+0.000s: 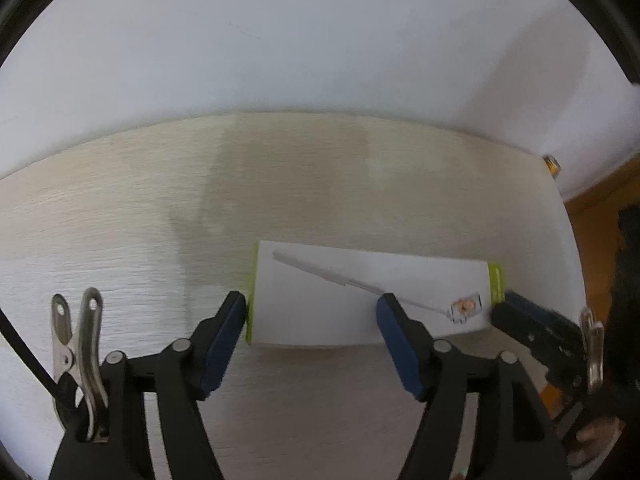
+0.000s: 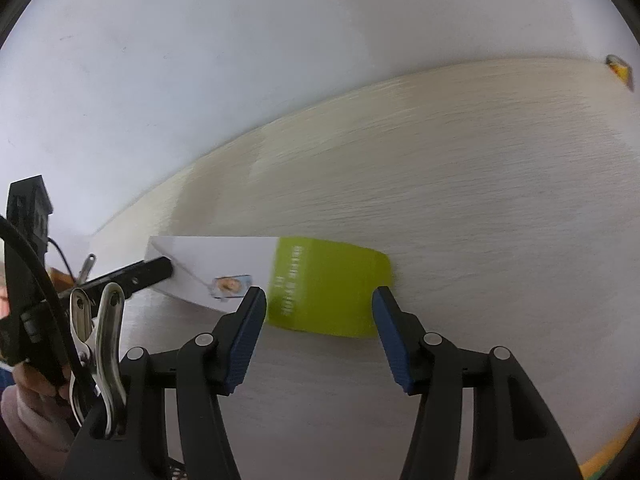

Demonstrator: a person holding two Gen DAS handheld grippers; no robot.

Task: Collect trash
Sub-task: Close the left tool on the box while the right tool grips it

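A long, flat box (image 1: 360, 300) lies on the pale wood-grain worktop (image 1: 160, 208), near its right end and close to the white wall (image 1: 280, 40) behind; its long axis runs left to right in the left wrist view. The broad top face is white, printed with a slim rod-like tool drawing that ends in a small picture; both short ends are lime green. The green end carries pale lettering, too blurred to read. The left gripper (image 1: 312, 316) hangs over the box's left half, jaws wide apart — one pad at the left green end, the other above the white face, gripping nothing. The right gripper (image 2: 320, 312) straddles the green end (image 2: 328, 284), jaws likewise wide — pads not pressing it.
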